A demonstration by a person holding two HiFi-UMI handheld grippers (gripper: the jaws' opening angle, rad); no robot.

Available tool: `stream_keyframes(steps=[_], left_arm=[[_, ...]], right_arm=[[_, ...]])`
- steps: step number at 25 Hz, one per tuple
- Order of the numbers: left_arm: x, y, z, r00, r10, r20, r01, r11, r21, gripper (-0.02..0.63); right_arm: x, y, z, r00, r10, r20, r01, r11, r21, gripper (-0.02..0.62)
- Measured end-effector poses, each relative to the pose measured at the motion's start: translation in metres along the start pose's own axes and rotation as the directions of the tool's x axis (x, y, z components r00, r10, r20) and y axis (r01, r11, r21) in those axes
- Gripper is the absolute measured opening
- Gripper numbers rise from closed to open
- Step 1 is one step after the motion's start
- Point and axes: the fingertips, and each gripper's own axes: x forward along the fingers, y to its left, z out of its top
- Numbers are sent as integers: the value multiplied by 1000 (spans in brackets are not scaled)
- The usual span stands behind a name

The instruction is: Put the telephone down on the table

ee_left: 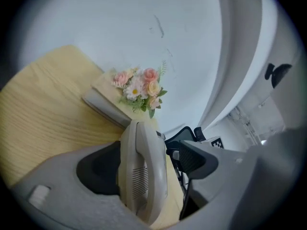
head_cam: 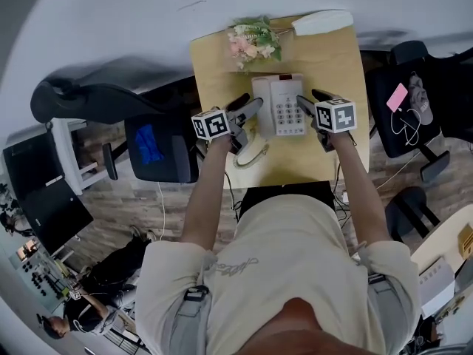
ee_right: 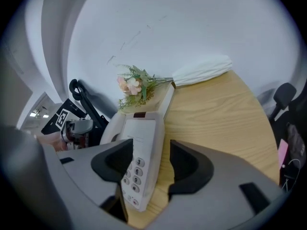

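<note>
Reads 3, 6 and 9 down one column of the telephone (ee_right: 142, 143) keypad (ee_right: 135, 170) (right gripper view). Cursive print across the shirt (head_cam: 235, 266), too small to make out.

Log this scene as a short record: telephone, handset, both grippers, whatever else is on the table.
telephone: keypad up, appears to rest on the table
handset: at the telephone's left side
left gripper: open, jaws either side of the handset, gap at one pad
right gripper: open, jaws around the telephone's keypad side
flowers: beyond the telephone, near the table's far edge
</note>
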Motion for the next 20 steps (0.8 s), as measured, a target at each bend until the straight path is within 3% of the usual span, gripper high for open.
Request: stream_keyframes(steps=[4,9,13,17,20], left_arm=[[-17,-25,13,998,33,61,-42,987,155,379],[-43,-66,17,996,58,74,-80,936,344,369],[-67,-97,19,993,57,108,-99,893,440,240],[-85,-122,25,984,61,170,-138,858,494,106],[-93,-137,26,981,50,186,-140,847,513,49]], right_arm=[[-24,12,7,999,19,51,-16,999,-52,241],[-62,39,17,988,51,144,-34,992,-124,229],[-92,68,25,978,80,194,-43,981,-187,192],[-116,97,34,969,96,229,-32,963,-268,84],[-132,111,43,956,80,282,7,956,-295,8]])
